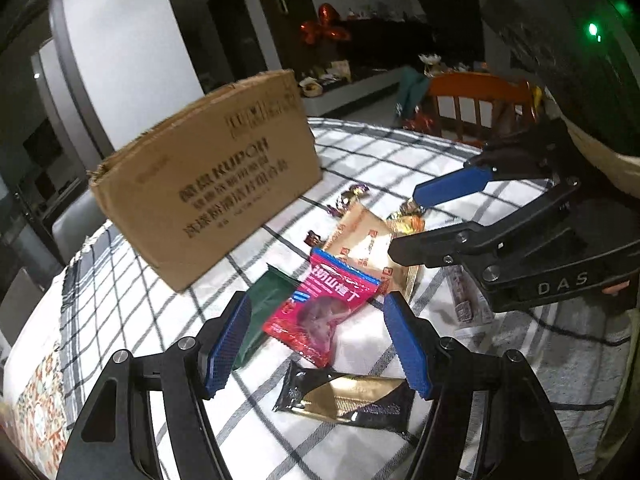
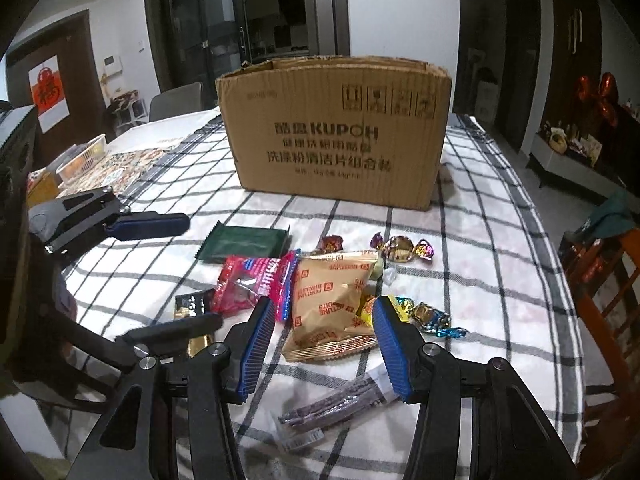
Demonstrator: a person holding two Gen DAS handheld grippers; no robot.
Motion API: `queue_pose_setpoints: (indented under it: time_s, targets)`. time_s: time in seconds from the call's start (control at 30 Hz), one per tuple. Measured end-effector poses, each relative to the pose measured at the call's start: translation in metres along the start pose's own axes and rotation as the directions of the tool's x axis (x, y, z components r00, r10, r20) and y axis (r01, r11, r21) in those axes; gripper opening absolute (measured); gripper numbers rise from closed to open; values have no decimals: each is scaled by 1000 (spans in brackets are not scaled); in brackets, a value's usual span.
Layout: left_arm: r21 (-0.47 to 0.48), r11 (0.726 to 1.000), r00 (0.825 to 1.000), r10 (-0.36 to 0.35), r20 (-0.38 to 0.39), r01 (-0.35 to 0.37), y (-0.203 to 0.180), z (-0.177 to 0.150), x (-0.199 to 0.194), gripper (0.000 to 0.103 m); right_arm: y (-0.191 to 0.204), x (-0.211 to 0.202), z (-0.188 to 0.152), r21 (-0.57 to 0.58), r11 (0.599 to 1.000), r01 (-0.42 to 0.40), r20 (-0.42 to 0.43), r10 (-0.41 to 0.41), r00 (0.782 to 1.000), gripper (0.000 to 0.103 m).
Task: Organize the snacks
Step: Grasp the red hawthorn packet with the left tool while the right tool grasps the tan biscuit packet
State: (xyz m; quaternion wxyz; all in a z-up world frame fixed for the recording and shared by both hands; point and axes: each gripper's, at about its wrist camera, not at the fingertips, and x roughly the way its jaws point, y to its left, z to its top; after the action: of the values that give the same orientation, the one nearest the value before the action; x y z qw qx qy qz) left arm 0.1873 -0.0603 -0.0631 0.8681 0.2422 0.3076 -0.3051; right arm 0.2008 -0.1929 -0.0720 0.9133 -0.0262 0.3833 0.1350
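Checked cloth covers the table (image 2: 500,240) I'm working at, in a dim room with dark cabinets behind. As I judge it, the sorting has barely begun: every snack I can see lies loose on the cloth in front of the cardboard box (image 2: 336,136), which stands toward the far edge, and nothing is in either grip.

My left gripper (image 1: 318,342) hangs with its jaws wide apart and empty over the red packet (image 1: 324,304), which lies partly over the tan biscuit bag (image 1: 366,240). Beside the red packet sits the green packet (image 1: 266,304), and nearer me the black and gold bar (image 1: 348,396). My right gripper (image 2: 320,344) is also parted and empty, its jaws either side of the biscuit bag's near end but not pressing on it.

All of that is left to move, presumably into the box.

Only the right view shows the box's open top edge and its printed front squarely, though not what is inside. It also shows the foil candies (image 2: 404,248) spread toward the right edge, the purple stick pack (image 2: 336,404) nearest me, and a plastic basket (image 2: 82,158) at the far left corner. The left view alone shows the whole bar.
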Motion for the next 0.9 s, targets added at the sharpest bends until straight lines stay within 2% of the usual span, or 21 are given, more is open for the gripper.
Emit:
queue_pose_setpoints:
  time_s: [0.47, 0.67, 0.9]
  targets:
    - [28, 997, 996, -68, -63, 70, 6, -1, 44, 68, -5, 26, 0, 11, 1000, -11, -28, 11, 1000, 51]
    - [6, 995, 989, -102, -107, 103, 10, -3, 59, 67, -7, 36, 0, 18, 1000, -23, -47, 24, 999, 51]
    - [-39, 994, 986, -108, -128, 103, 16, -6, 61, 48, -7, 45, 1, 15, 999, -37, -57, 38, 998, 50]
